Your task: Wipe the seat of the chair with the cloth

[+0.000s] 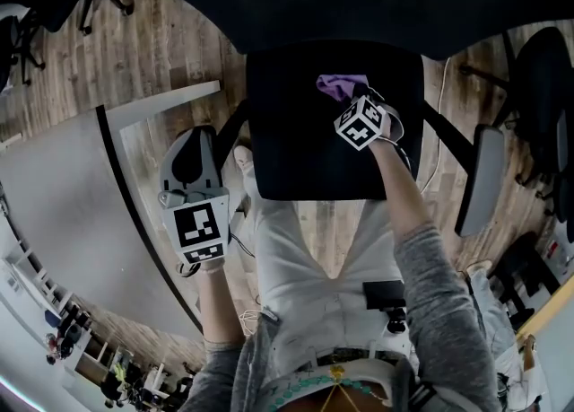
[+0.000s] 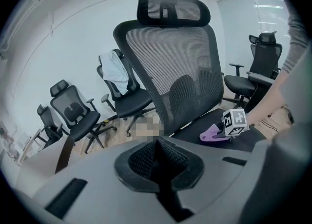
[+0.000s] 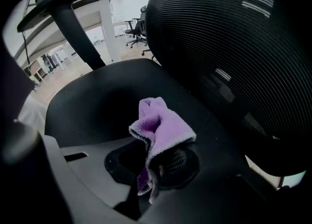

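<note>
The black office chair's seat (image 1: 305,145) lies straight below me in the head view, its mesh backrest (image 2: 180,67) upright behind it. A purple cloth (image 1: 339,85) rests on the seat's far part. My right gripper (image 1: 352,98) is shut on the cloth (image 3: 161,125), which bunches up out of the jaws and touches the seat (image 3: 97,96) close to the backrest (image 3: 229,47). My left gripper (image 1: 192,148) hangs left of the chair, over the floor, shut with nothing in it; its pads (image 2: 146,157) meet. From there the cloth (image 2: 212,133) shows beside the right gripper's marker cube (image 2: 235,122).
The chair's armrests stick out on both sides (image 1: 479,177). A white desk top (image 1: 63,195) fills the left. Other office chairs (image 2: 73,113) stand behind, one draped with a white garment (image 2: 115,71). The person's legs in pale trousers (image 1: 314,258) are against the seat's front edge.
</note>
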Motion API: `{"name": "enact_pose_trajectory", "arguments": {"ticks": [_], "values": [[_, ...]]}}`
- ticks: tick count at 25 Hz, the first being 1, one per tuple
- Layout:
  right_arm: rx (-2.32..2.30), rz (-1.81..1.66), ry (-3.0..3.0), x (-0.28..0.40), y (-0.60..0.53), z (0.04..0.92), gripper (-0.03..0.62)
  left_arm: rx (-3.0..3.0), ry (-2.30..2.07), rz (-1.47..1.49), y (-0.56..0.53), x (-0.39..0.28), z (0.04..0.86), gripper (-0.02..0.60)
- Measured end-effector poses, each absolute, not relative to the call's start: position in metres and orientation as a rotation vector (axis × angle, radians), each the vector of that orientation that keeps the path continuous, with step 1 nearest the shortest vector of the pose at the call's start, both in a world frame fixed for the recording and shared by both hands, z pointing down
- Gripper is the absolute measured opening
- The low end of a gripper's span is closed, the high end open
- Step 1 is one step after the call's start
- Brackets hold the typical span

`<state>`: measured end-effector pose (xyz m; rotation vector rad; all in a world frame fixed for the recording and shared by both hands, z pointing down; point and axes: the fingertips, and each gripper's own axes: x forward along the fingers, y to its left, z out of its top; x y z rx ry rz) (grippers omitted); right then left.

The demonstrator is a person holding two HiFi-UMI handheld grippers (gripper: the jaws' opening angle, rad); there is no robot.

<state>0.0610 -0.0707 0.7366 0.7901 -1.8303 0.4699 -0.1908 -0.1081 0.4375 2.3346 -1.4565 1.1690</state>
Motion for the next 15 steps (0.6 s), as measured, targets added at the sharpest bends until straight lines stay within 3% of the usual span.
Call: {"name": "enact_pose_trajectory", "arguments": {"ticks": [15], "values": [[0.851,0.489,-1.77,0.116,-0.051,0.735,0.048,2.332,-1.457,1.176,-0.107,-0.189,0.439,0.002]]}}
